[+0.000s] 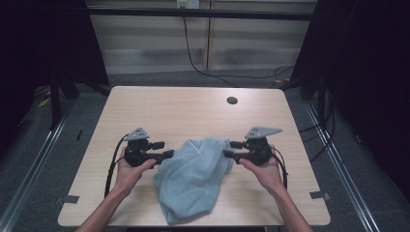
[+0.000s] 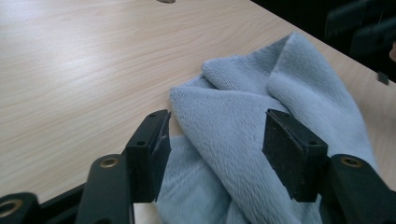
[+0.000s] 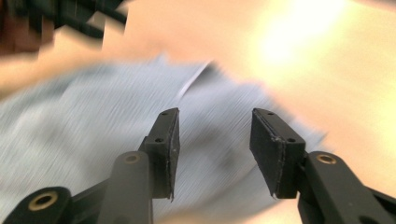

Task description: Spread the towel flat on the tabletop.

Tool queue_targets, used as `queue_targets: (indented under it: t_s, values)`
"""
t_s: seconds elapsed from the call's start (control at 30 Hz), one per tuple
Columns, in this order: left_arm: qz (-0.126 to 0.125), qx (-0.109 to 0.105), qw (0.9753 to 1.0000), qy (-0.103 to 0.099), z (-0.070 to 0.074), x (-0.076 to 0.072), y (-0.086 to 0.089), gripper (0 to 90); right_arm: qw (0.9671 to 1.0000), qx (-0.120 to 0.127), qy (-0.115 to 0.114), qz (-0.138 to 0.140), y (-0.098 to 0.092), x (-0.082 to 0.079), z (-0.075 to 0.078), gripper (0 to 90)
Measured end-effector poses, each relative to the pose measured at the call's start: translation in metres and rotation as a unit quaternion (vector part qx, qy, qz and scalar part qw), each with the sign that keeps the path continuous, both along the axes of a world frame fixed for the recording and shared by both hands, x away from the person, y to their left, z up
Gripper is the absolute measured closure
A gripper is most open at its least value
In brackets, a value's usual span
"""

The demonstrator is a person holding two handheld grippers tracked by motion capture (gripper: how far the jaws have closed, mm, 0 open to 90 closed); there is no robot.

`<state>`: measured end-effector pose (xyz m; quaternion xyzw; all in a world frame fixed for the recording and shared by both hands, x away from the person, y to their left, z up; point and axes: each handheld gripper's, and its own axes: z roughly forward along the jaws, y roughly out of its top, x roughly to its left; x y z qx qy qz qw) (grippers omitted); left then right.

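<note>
A light blue-grey towel (image 1: 193,176) lies crumpled on the wooden table (image 1: 193,111), reaching to its front edge. My left gripper (image 1: 167,150) is held at the towel's left edge, open, its jaws pointing right. In the left gripper view the left gripper (image 2: 215,149) straddles a raised fold of the towel (image 2: 261,107) without closing on it. My right gripper (image 1: 229,150) is at the towel's upper right edge, open, jaws pointing left. The right gripper view is blurred; the right gripper (image 3: 215,151) hangs open over the towel (image 3: 93,130).
A round cable hole (image 1: 232,100) sits near the table's far right. Bare table spreads beyond the towel. Dark frame posts and cables stand on the floor around the table. Tape marks (image 1: 320,195) sit by the front corners.
</note>
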<state>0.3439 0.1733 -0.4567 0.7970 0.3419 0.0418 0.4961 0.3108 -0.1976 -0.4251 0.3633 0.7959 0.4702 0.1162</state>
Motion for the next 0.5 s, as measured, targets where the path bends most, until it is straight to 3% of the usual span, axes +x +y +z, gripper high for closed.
queue_targets:
  t_s: [0.1, 0.13, 0.2, 0.27, 0.37, 0.4, 0.5]
  values:
    - [-0.004, 0.014, 0.9999, 0.005, -0.009, 0.001, -0.007, 34.5, 0.9999, -0.004, -0.002, -0.016, 0.007, 0.025, 0.002, 50.0]
    - [-0.019, 0.030, 0.9992, 0.016, -0.016, 0.002, -0.011, 32.5, 0.9999, -0.011, 0.003, -0.013, 0.012, 0.033, -0.002, 49.4]
    - [-0.021, 0.030, 0.9989, 0.028, -0.021, 0.003, -0.013, 30.1, 0.9994, -0.030, 0.012, -0.011, 0.023, 0.046, -0.013, 46.6]
    - [-0.025, 0.035, 0.9985, 0.033, -0.026, 0.006, -0.015, 28.2, 0.9991, -0.022, 0.035, -0.005, 0.030, 0.057, -0.027, 43.0]
    - [-0.032, 0.040, 0.9978, 0.042, -0.032, 0.005, -0.022, 26.3, 0.9979, -0.026, 0.060, -0.004, 0.040, 0.068, -0.046, 33.8]
    - [-0.032, 0.040, 0.9978, 0.042, -0.032, 0.005, -0.022, 25.5, 0.9979, -0.026, 0.060, -0.004, 0.040, 0.068, -0.046, 33.8]
    - [-0.043, 0.048, 0.9965, 0.053, -0.040, 0.003, -0.030, 25.4, 0.9955, -0.038, 0.084, 0.022, 0.053, 0.071, -0.066, 29.0]
